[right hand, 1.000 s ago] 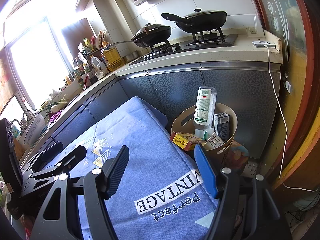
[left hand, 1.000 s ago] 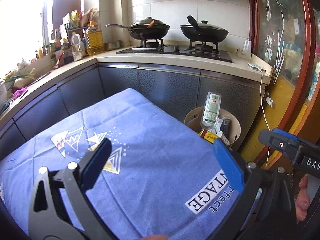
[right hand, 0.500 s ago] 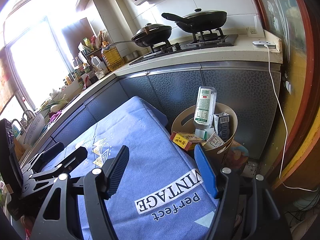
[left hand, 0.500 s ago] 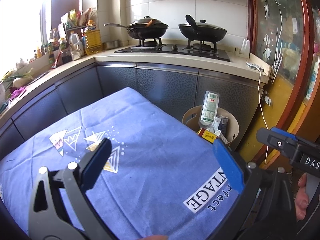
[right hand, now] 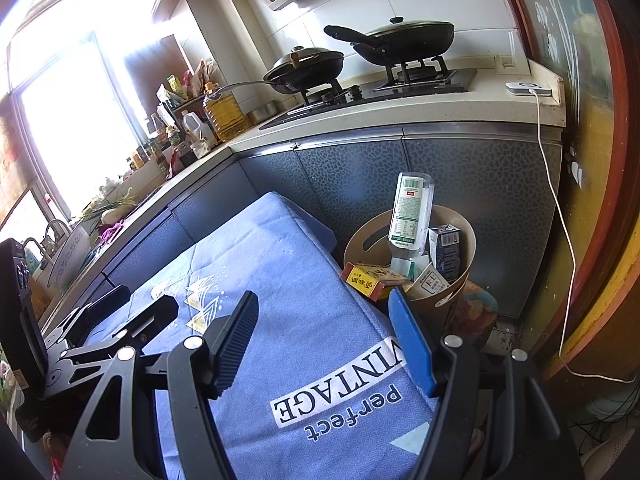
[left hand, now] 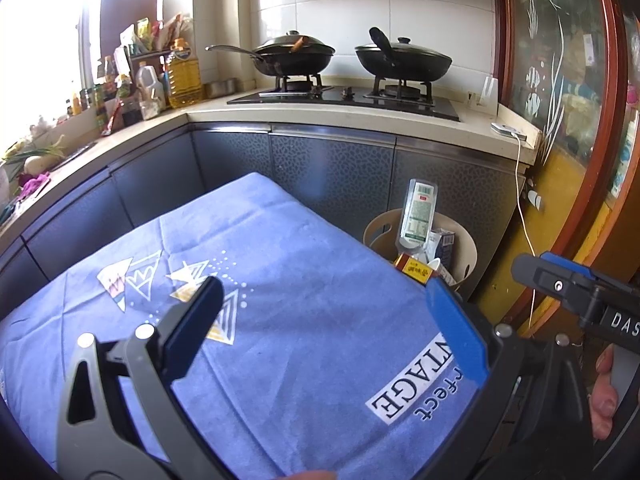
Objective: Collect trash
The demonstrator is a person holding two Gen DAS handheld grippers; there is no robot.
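the left gripper and right gripper hung spread and empty over the blue cloth – the bin of trash stood past its right corner, base hidden; only the right view showed its yellow box whole.

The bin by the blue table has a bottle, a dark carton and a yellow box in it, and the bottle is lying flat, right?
Not quite. The bottle stands upside down in the bin, sticking up above its rim, as the right wrist view shows. The dark carton and yellow box are there.

daylight from window | glare blown out left | fisheye-bent edges | sharp
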